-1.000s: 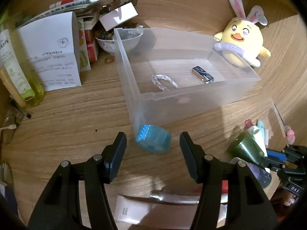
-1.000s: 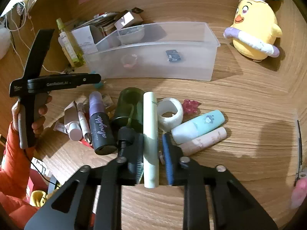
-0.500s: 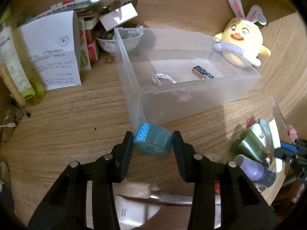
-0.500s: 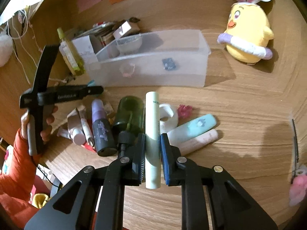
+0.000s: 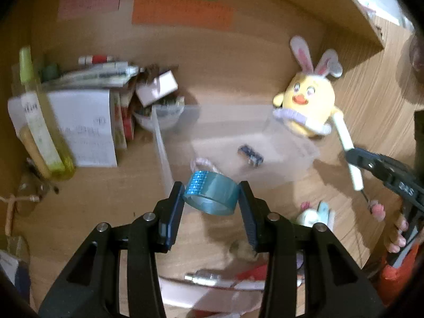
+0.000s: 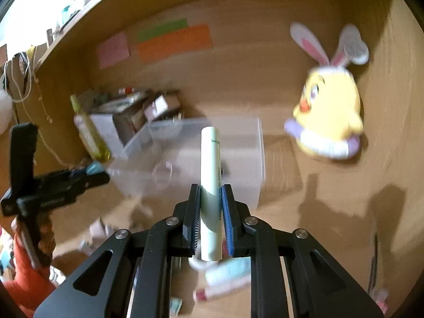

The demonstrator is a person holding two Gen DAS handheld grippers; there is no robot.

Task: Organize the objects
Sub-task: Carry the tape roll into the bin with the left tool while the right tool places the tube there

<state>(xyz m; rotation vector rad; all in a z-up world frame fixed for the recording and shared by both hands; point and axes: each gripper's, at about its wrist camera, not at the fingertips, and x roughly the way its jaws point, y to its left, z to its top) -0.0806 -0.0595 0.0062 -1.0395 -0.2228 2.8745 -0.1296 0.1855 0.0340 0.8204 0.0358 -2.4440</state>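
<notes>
Jaws of the left gripper (image 5: 212, 193) are pressed on a teal tape roll (image 5: 210, 197), which sits between the pad tips, off the worktop (image 5: 106, 193). Jaws of the right gripper (image 6: 210, 196) are closed narrow on a pale green tube (image 6: 210, 180); the tube stands along the jaws and sticks out past both ends. Behind both lies a clear plastic bin (image 5: 291, 164) with a small dark object (image 5: 250, 155) inside. Farther right sits a yellow chick plush (image 5: 307, 106) with rabbit ears.

bin (image 5: 296, 156) top open | plush (image 5: 308, 108) right | clutter (image 5: 106, 111) left
</notes>
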